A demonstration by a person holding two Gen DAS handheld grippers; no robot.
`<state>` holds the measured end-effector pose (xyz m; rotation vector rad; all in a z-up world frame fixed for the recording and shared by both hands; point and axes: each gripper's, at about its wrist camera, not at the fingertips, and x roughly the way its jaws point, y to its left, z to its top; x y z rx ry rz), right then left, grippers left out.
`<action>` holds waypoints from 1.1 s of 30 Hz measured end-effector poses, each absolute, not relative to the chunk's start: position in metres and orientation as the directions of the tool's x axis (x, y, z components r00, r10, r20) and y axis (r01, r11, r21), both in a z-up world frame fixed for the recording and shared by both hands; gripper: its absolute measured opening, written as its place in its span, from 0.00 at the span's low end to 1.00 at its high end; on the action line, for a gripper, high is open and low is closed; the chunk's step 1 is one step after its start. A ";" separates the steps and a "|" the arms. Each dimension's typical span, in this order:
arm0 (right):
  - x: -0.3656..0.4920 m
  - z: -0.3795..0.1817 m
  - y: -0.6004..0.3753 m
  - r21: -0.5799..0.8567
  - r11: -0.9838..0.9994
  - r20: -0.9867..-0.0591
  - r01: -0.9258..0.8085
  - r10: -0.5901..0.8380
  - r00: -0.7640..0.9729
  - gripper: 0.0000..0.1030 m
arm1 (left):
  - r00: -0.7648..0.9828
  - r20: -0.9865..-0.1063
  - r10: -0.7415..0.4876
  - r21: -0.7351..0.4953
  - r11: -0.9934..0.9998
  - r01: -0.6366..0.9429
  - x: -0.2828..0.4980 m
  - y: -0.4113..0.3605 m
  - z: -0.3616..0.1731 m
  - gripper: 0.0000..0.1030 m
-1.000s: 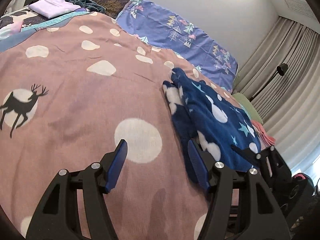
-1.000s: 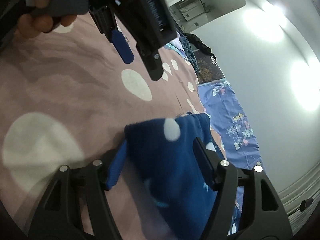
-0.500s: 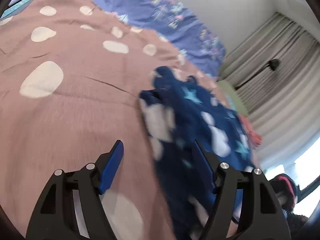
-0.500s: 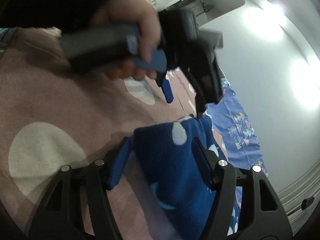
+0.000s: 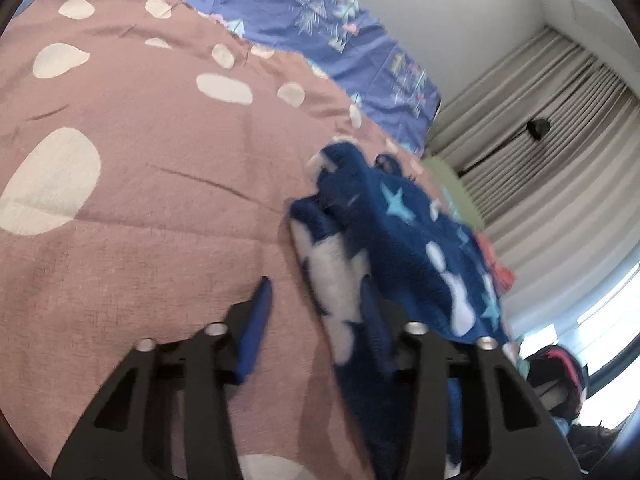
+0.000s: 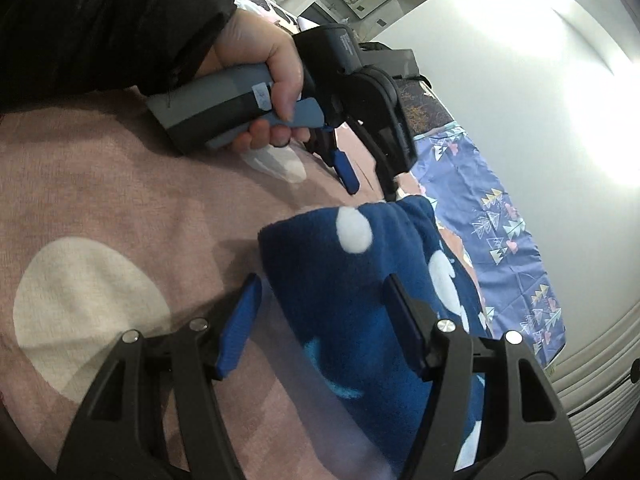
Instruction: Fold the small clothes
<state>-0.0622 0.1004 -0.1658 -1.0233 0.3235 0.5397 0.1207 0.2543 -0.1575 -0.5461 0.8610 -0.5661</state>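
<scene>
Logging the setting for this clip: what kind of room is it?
Most likely a bedroom: a pink spotted bedspread covers the surface, a purple patterned pillow lies at its far end, and grey curtains hang beside it.

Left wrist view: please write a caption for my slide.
Left gripper closing around the edge of a navy star-print fleece garment on a pink spotted bedspread.

Both cameras are looking forward and down along their own fingers, close over the bed (image 5: 140, 184). The left wrist view is facing the curtains (image 5: 552, 128); the right wrist view is facing the white wall (image 6: 520, 80). Both are sharing the blue fleece garment (image 5: 404, 232) and pink spotted cover.
</scene>
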 end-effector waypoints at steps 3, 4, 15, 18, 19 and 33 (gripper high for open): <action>-0.059 -0.168 0.103 -0.718 0.415 -0.494 -0.559 0.261 0.829 0.63 | 0.477 -0.532 -0.699 -0.657 0.697 0.288 0.129 0.243 -0.159 0.32; -0.059 -0.168 0.103 -0.715 0.424 -0.495 -0.556 0.253 0.831 0.63 | 0.466 -0.530 -0.708 -0.660 0.690 0.297 0.132 0.239 -0.159 0.32; -0.033 -0.179 0.122 -0.729 0.441 -0.477 -0.524 0.222 0.850 0.17 | 0.494 -0.440 -0.750 -0.756 0.606 0.246 0.165 0.229 -0.157 0.13; -0.038 -0.164 0.116 -0.685 0.451 -0.492 -0.573 0.293 0.820 0.14 | 0.527 -0.400 -0.750 -0.746 0.600 0.288 0.154 0.230 -0.145 0.12; -0.042 -0.159 0.115 -0.669 0.461 -0.496 -0.583 0.306 0.812 0.14 | 0.526 -0.406 -0.747 -0.738 0.608 0.292 0.153 0.230 -0.147 0.12; -0.030 -0.190 0.113 -0.720 0.378 -0.509 -0.581 0.281 0.814 0.20 | 0.593 -0.324 -0.737 -0.766 0.572 0.293 0.132 0.267 -0.118 0.46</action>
